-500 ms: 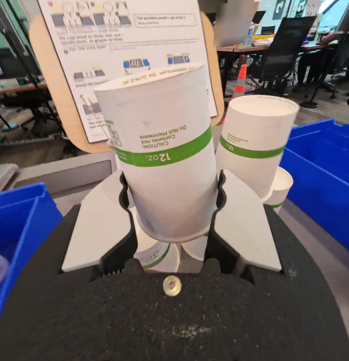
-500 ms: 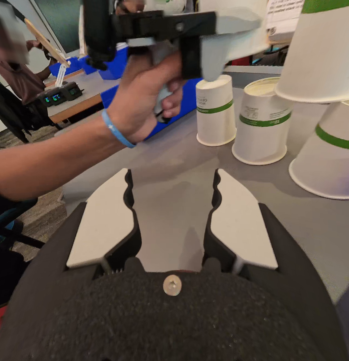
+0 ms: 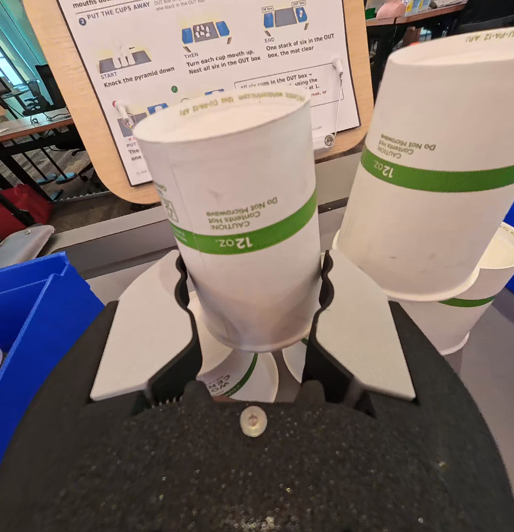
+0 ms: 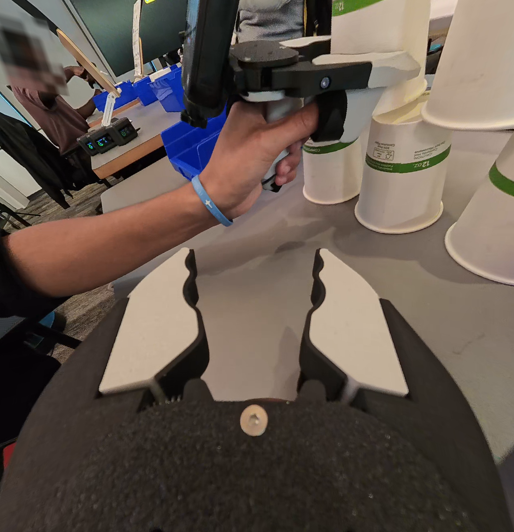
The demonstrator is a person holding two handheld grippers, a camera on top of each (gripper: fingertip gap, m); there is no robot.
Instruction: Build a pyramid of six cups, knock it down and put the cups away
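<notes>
Held cup (image 3: 244, 230) lower and apparently nearer the second-tier cup (image 3: 428, 178), left gripper (image 3: 251, 290) fingers clenched on it, green-banded, right gripper (image 4: 254, 285) fingers spread, empty.

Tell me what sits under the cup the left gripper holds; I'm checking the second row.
Under the held cup, parts of two upside-down bottom-row cups show between the left gripper fingers. Whether its rim touches them is hidden.

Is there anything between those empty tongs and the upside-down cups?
No. In the right wrist view, only bare grey table lies between the open right tongs and the nearest cups.
</notes>
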